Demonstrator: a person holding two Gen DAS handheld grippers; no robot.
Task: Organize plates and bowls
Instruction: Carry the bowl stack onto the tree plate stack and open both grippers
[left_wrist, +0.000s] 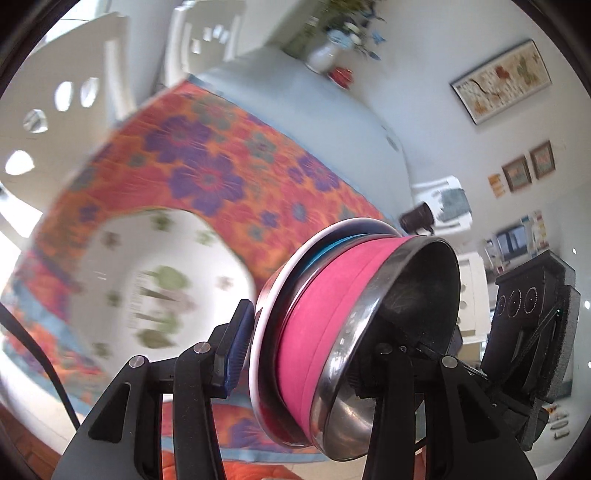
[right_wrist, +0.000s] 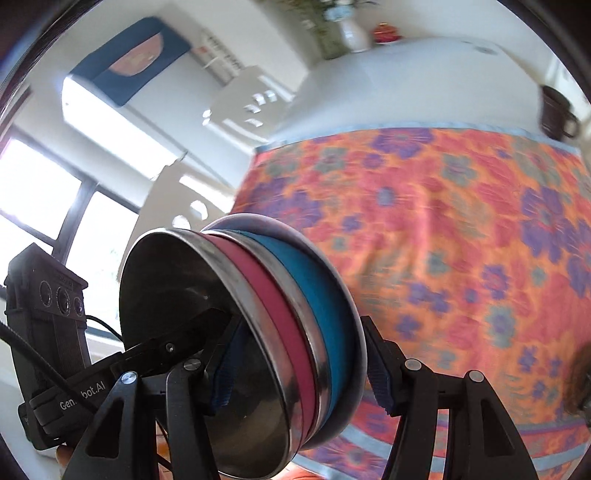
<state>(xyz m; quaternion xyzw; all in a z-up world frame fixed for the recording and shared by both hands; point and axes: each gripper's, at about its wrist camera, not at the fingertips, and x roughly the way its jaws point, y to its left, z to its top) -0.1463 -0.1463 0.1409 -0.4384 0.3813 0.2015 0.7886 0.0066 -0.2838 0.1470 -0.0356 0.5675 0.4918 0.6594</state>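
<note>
A nested stack is held in the air between both grippers: a steel bowl with a pink band (left_wrist: 332, 317) inside a steel bowl with a blue band (right_wrist: 321, 295), on a white-rimmed plate (left_wrist: 258, 332). My left gripper (left_wrist: 306, 343) is shut on one side of the stack. My right gripper (right_wrist: 295, 365) is shut on the other side, one finger inside the top bowl. A white octagonal plate with green flowers (left_wrist: 155, 280) lies on the orange floral cloth (left_wrist: 221, 147) below, left of the stack.
A dark mug (right_wrist: 556, 112) stands at the cloth's far edge on the white table (right_wrist: 406, 81). A white vase with flowers (right_wrist: 352, 33) and a small red object (right_wrist: 384, 33) are at the table's far end. White chairs (left_wrist: 85, 85) stand around it.
</note>
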